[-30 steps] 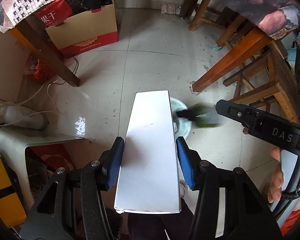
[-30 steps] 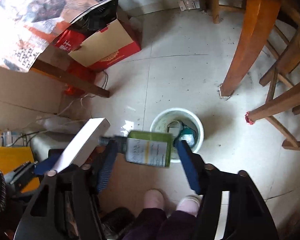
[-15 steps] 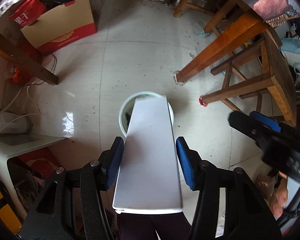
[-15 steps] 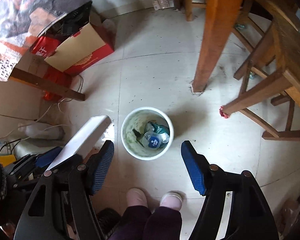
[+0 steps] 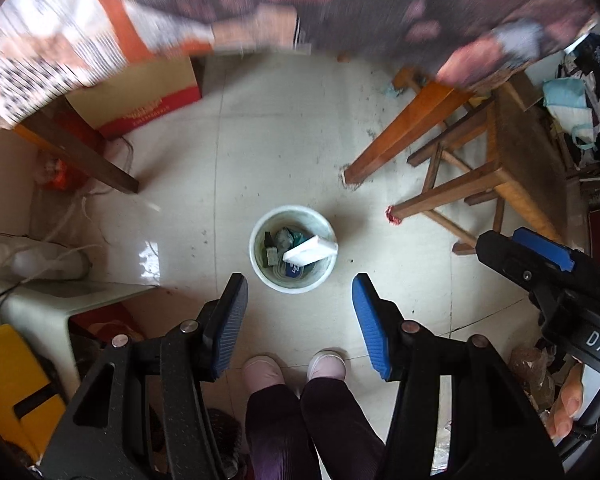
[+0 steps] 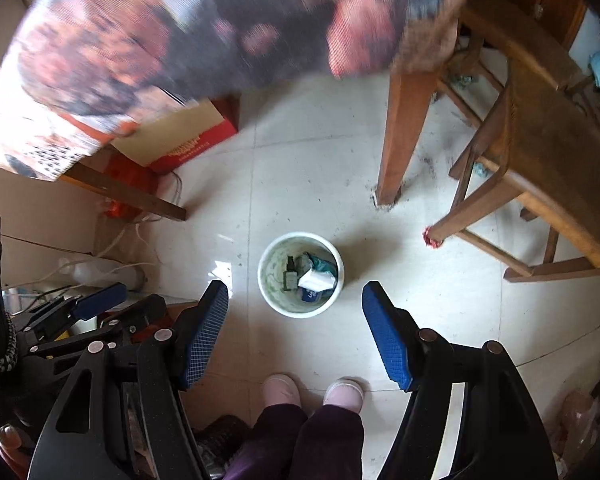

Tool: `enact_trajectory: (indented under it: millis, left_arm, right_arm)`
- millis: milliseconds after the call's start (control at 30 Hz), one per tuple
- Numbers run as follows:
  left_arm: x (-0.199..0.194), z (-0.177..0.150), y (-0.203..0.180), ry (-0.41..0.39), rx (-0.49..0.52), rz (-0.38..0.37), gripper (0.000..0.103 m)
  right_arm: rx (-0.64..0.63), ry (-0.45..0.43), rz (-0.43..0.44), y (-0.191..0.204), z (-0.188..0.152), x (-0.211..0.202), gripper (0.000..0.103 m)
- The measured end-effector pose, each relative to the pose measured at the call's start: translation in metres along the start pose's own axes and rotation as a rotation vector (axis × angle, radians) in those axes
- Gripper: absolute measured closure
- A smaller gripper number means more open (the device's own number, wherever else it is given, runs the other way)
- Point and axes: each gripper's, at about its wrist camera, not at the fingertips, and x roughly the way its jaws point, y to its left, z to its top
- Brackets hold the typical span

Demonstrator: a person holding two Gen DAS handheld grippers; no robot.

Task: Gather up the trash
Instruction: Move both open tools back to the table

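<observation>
both the left gripper (image 5: pixel 298 320) and right gripper (image 6: pixel 296 330) hang half open, holding nothing. the white box (image 5: pixel 310 249) in the bin (image 5: pixel 260 272) looks light, stiff card; i'd pinch its long flat sides.

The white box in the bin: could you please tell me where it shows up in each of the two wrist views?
Left wrist view: the white box lies just below centre, tilted against the right side of the bin, one end over the rim.
Right wrist view: the same box sits just below centre, in the bin's lower right.
Shared landmark: the red-tipped stool leg, right of the bin.
</observation>
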Motion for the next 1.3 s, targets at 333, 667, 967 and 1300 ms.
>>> enact_trajectory:
  millis: [333, 667, 967, 1300]
  left_arm:
    - [-0.164, 0.004, -0.009, -0.209, 0.010, 0.005, 0.050]
    - [-0.330, 0.000, -0.017, -0.467, 0.078, 0.000, 0.050]
    - [-0.426, -0.022, -0.004, -0.652, 0.127, -0.008, 0.044]
    - [-0.480, -0.029, 0.013, -0.815, 0.178, -0.004, 0.031]
  right_arm:
    - [-0.073, -0.159, 0.009, 0.050, 0.015, -0.141, 0.037]
    - [-0.130, -0.412, 0.003, 0.106, 0.012, -0.284, 0.037]
    - [-0.144, -0.613, -0.001, 0.153, 0.000, -0.370, 0.037]
    - [-0.152, -0.777, -0.051, 0.173, -0.004, -0.403, 0.031]
